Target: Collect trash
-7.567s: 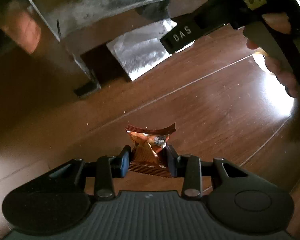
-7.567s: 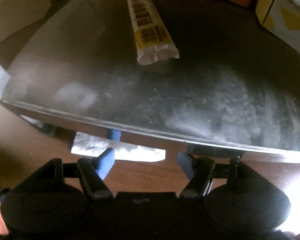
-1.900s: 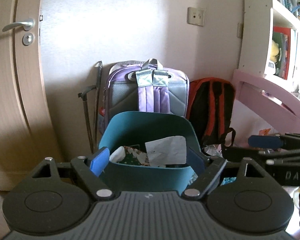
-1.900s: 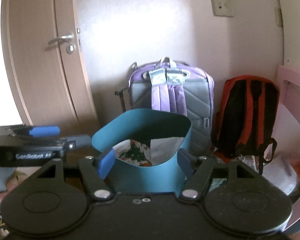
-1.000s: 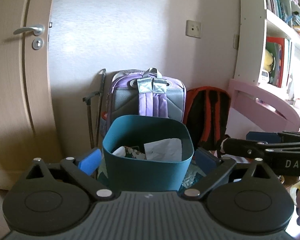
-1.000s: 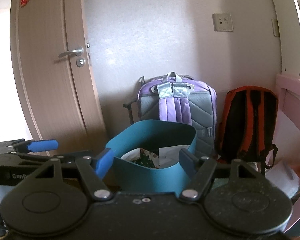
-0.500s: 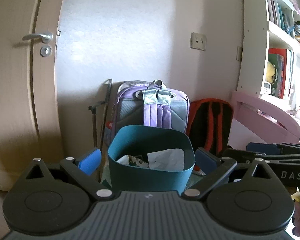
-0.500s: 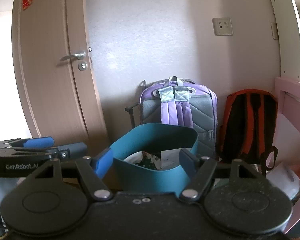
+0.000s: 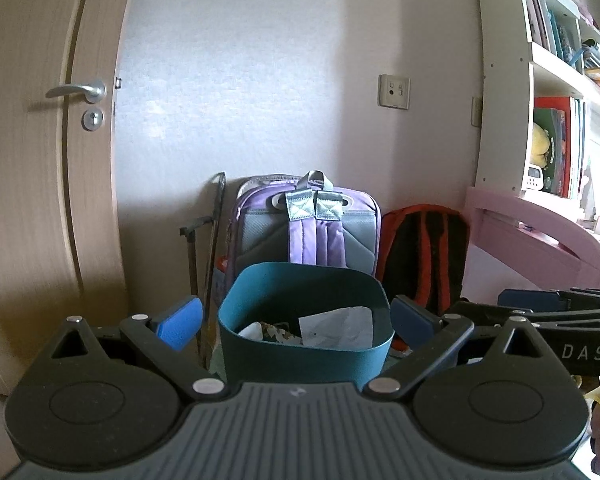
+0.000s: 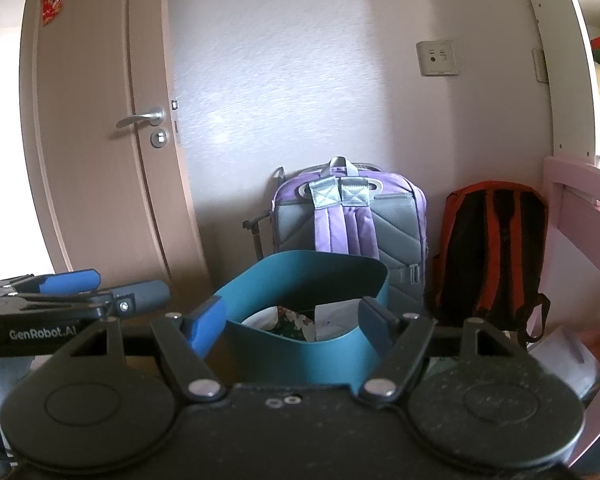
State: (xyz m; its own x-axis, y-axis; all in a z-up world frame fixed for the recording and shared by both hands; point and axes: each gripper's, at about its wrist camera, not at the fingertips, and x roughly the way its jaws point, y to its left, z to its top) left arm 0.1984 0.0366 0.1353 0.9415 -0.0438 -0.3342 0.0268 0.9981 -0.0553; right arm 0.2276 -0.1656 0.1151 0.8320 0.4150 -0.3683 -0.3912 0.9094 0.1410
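Observation:
A teal trash bin stands on the floor straight ahead, with white paper and other trash inside. It also shows in the right wrist view. My left gripper is open and empty, held level in front of the bin and back from it. My right gripper is open and empty, also facing the bin. Each gripper shows at the edge of the other's view, the right one and the left one.
A purple and grey backpack and a red and black backpack lean on the wall behind the bin. A closed wooden door is at left. A white bookshelf and a pink bed frame are at right.
Both grippers have drawn back and risen from the bin, so it looks smaller and lower. The left gripper, earlier shut on an orange wrapper, is open and empty.

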